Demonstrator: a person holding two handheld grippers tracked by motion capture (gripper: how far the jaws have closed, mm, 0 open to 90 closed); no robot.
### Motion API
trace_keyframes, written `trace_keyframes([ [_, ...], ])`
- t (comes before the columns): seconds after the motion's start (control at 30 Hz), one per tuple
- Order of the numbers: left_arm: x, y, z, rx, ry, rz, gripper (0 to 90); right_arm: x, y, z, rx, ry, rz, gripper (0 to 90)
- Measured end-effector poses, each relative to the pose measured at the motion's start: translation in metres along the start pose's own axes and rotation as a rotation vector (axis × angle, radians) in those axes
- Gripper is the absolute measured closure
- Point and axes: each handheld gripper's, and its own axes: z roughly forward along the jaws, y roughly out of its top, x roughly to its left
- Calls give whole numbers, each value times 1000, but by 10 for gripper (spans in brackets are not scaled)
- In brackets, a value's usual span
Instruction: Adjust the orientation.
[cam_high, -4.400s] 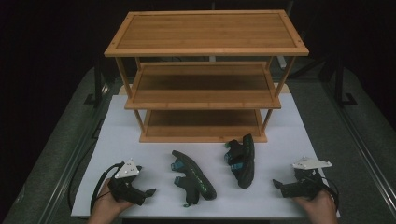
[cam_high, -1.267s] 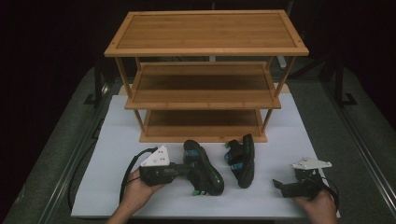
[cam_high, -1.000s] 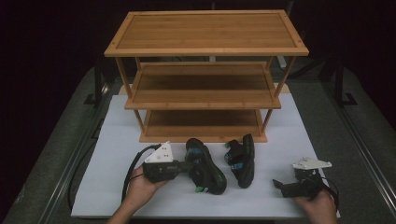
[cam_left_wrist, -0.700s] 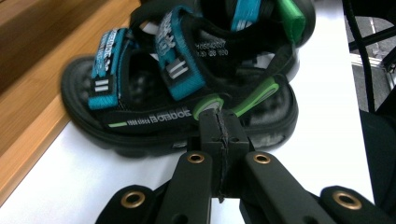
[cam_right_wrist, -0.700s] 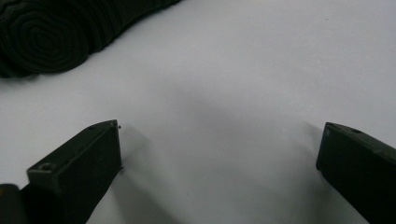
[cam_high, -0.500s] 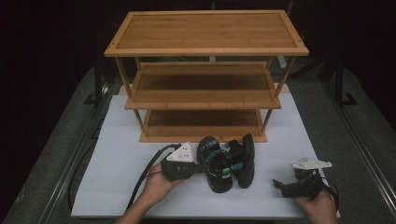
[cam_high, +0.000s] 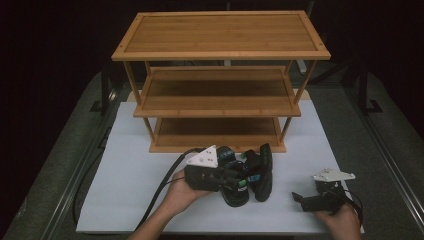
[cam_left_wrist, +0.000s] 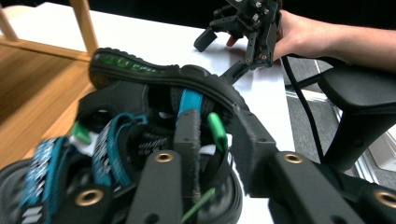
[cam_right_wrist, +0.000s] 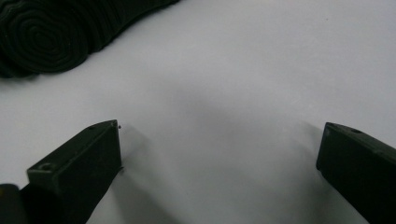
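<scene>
Two black sandals with teal straps lie side by side in front of the wooden rack. The nearer sandal (cam_high: 231, 192) (cam_left_wrist: 112, 149) lies flat. The other sandal (cam_high: 263, 172) (cam_left_wrist: 154, 74) stands on its edge against it. My left gripper (cam_high: 235, 179) (cam_left_wrist: 215, 135) reaches into the flat sandal's straps. Its jaws have just been opening, with a strap and a green tab between them, and the pads no longer press. My right gripper (cam_high: 300, 201) (cam_right_wrist: 219, 135) (cam_left_wrist: 219, 56) rests open on the white mat to the right, with nothing between its fingers.
The three-tier wooden rack (cam_high: 220, 35) stands at the back of the white mat (cam_high: 125, 190), its bottom shelf (cam_high: 215, 132) just behind the sandals. A sandal's ribbed sole (cam_right_wrist: 46, 37) lies a little way ahead of my right gripper. Dark table edges flank the mat.
My left gripper has dragged the flat sandal rightwards until it rests against the sandal standing on its edge. The right hand and its gripper have stayed where they were.
</scene>
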Motion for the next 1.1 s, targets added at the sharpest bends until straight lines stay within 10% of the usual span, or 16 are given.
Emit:
trace_keyframes([
  [0.17, 2, 2, 19, 24, -5, -20, 648, 0, 0, 0, -2, 0, 1, 0],
  [0.5, 4, 0, 27, 47, -55, -34, 879, 0, 0, 0, -1, 1, 1, 0],
  [0.97, -6, -20, -16, 78, -50, -30, 874, 0, 0, 0, 0, 0, 0, 0],
  [1.1, -3, -21, -21, 47, -43, -39, 703, 0, 0, 0, 0, 0, 0, 0],
])
